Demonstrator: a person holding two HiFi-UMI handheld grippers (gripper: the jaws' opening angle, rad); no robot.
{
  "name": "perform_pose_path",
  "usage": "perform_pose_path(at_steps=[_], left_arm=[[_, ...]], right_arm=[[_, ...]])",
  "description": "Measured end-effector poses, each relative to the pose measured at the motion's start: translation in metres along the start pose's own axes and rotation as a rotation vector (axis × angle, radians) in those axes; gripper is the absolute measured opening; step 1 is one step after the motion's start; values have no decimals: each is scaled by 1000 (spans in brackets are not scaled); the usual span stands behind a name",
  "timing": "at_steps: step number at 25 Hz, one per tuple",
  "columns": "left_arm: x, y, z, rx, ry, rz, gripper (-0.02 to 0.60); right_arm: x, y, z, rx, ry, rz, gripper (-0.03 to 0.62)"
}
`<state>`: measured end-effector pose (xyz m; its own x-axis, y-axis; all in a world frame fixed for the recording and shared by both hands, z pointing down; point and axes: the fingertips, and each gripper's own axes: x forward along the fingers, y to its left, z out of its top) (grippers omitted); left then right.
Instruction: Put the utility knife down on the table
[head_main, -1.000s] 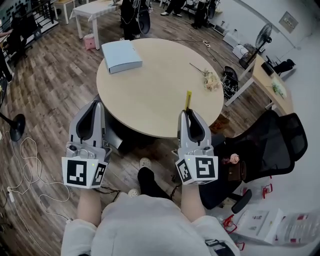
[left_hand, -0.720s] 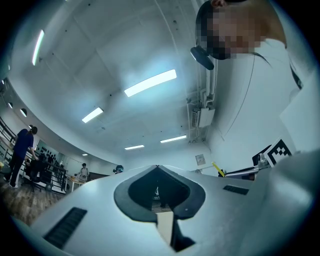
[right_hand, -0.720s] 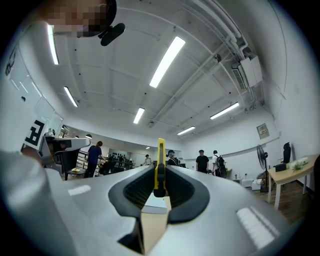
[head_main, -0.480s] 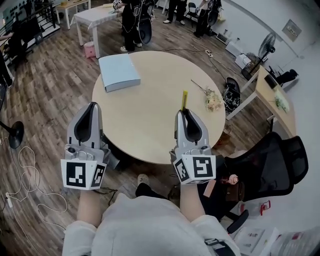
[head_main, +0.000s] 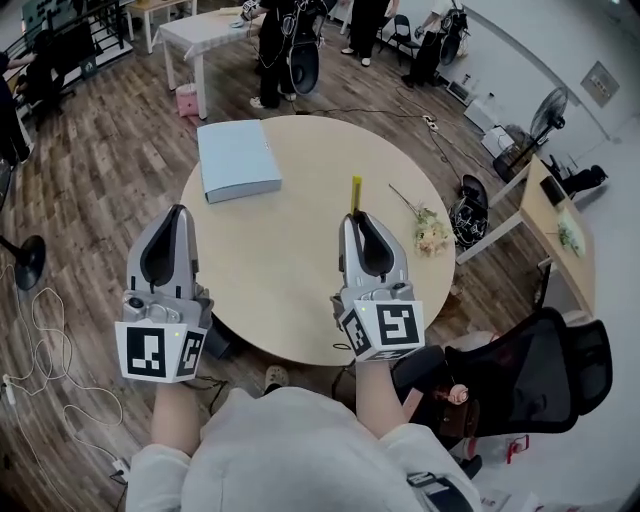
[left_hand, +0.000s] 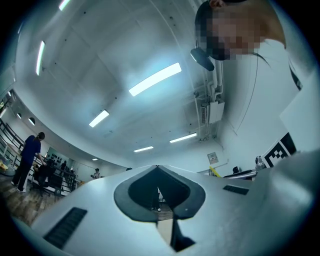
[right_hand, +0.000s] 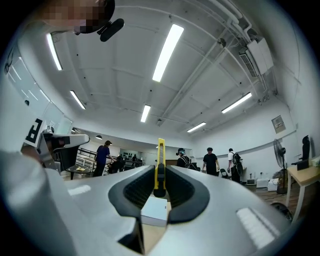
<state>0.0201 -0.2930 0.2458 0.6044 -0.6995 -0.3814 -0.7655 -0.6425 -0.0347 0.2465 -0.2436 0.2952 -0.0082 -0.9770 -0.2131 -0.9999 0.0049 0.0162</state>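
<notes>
Your right claw grips the utility knife, which juts upright past its tips at frame centre, above the bench. Left claw is clenched on nothing.

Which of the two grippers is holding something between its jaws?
The right gripper: a yellow utility knife sticks out between its jaws. The left gripper is shut, empty.
</notes>
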Motion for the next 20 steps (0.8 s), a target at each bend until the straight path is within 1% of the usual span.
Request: perform_pose_path(at_steps=[4,11,16,20], left_arm=[[13,5,-13,13,16,33,8],[13,25,-39,34,73,112,8],[11,38,-51,40,105,158,8],[9,47,-57,40,123,179,8]], right_arm=[[31,-6,-23,22,42,51,75],[77,8,-81,78,157,147,75],[95,19,-125,87,251,193,74],[104,30,-155,84,322,222,74]])
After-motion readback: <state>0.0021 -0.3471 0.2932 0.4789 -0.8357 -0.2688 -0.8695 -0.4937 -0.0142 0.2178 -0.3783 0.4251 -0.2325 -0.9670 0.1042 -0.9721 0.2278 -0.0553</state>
